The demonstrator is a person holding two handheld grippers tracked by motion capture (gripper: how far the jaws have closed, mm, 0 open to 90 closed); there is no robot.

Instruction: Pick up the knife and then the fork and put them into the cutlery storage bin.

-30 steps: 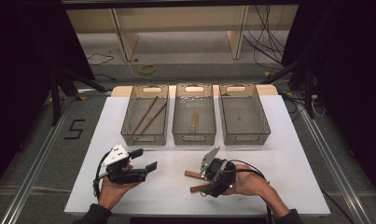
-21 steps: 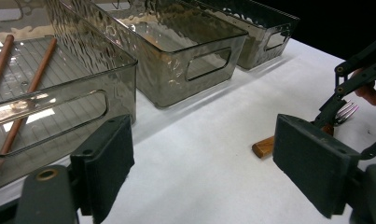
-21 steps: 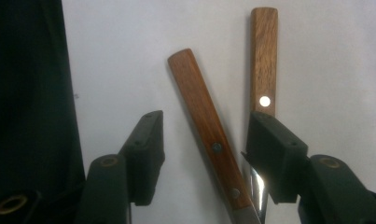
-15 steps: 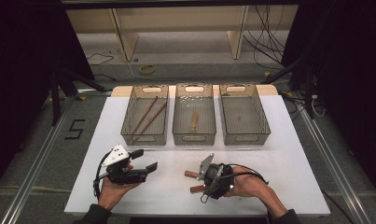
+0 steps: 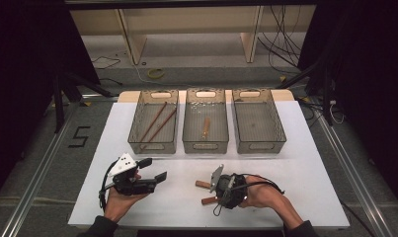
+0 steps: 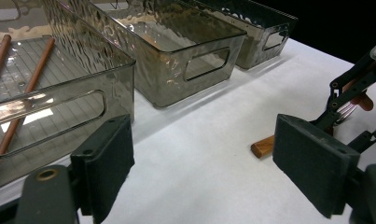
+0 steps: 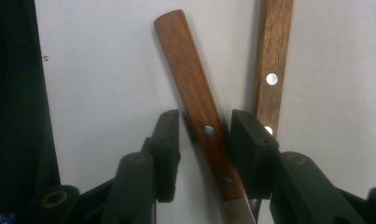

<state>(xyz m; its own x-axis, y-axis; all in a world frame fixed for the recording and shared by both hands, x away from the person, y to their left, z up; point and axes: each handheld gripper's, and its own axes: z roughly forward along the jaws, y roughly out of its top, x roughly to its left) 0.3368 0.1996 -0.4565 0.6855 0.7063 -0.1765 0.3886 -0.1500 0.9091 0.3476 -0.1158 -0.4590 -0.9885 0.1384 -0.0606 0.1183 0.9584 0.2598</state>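
Two wooden-handled utensils lie crossed on the white table near the front. In the right gripper view, the darker handle (image 7: 185, 60) runs up between the jaws of my right gripper (image 7: 204, 135), which is open with a narrow gap on each side. The lighter handle (image 7: 272, 46) lies just outside the right jaw. From above, my right gripper (image 5: 214, 192) covers both utensils, with only the handle ends (image 5: 203, 184) poking out leftward. My left gripper (image 5: 153, 169) is held open to the left, holding nothing. Between its jaws (image 6: 202, 158) I see bare table, with a handle end (image 6: 262, 147) beyond.
Three clear bins stand in a row at the back. The left bin (image 5: 137, 129) holds two long wooden sticks (image 5: 157, 123), the middle bin (image 5: 205, 146) one short wooden-handled piece (image 5: 205, 127), and the right bin (image 5: 259, 146) nothing. The table's front edge is close to both hands.
My right gripper has tipped down over the two utensils and its jaws now straddle the darker handle. The left gripper has hardly moved.
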